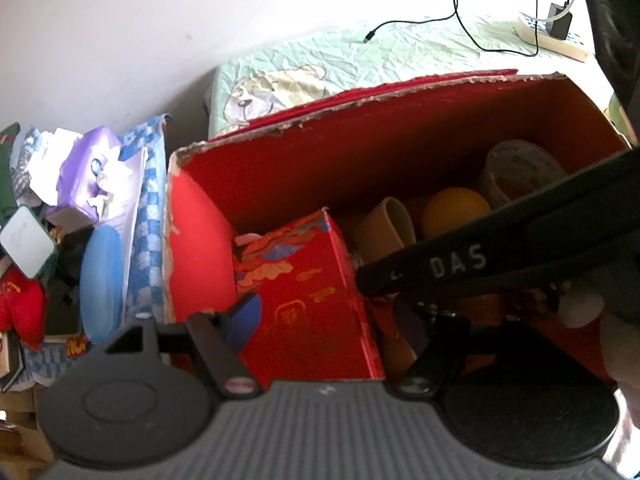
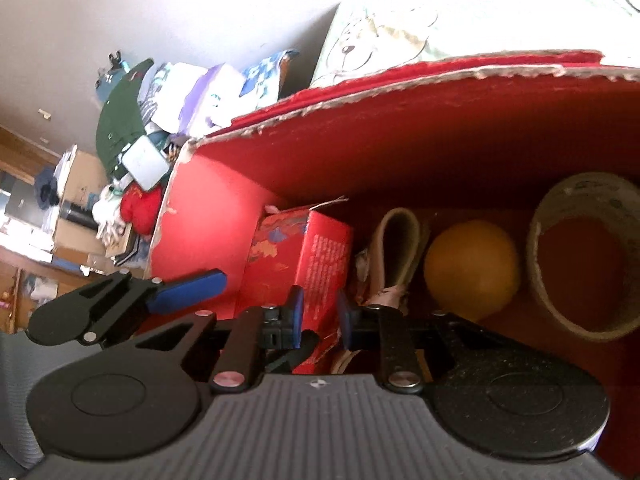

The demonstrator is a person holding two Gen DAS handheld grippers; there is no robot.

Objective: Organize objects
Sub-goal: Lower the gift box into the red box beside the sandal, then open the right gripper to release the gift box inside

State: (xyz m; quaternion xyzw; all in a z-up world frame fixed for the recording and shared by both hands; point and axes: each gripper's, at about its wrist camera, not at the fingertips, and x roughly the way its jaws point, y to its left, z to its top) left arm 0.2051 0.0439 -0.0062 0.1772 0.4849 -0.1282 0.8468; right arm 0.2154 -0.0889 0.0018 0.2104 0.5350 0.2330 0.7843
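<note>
Frayed cardboard bin (red inside): round orange, tape ring.

Orange between tape roll — small carton.

red box: frayed matt cardboard | ball: smooth, matt | sheet: wrinkled cloth

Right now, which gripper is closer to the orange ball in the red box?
Right. The right gripper is beside the ball, straddling the small red carton's edge; the left gripper sits farther left, across that carton.
</note>
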